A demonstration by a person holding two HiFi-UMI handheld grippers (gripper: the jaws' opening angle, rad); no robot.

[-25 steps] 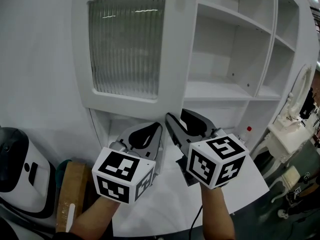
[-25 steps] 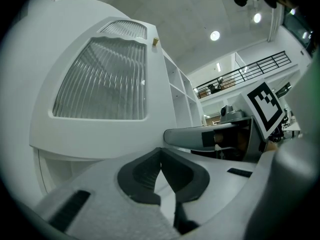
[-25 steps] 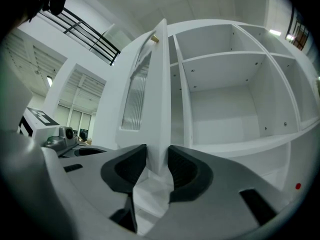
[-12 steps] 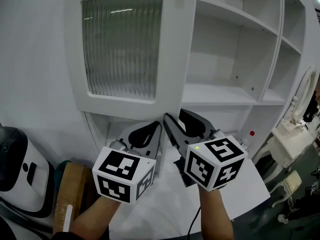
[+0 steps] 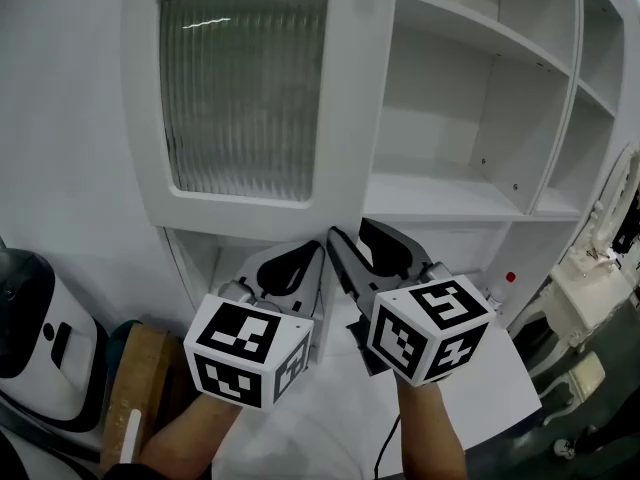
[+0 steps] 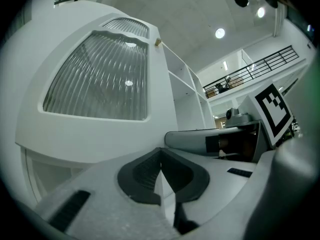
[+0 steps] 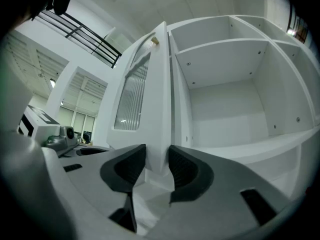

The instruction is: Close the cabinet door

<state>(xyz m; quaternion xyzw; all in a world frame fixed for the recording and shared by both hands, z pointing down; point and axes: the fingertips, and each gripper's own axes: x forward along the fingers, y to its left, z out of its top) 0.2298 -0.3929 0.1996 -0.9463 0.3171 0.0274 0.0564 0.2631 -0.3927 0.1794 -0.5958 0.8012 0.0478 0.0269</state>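
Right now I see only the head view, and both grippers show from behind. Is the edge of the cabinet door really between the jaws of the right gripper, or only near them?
Observer: It is between them. In the right gripper view, the edge of the cabinet door stands between the jaws of the right gripper. The pads seem to lie on both its faces.
Operator: And does the left gripper hold something?
Observer: No. The left gripper view shows the left gripper with its jaws together at the tips and nothing between them.
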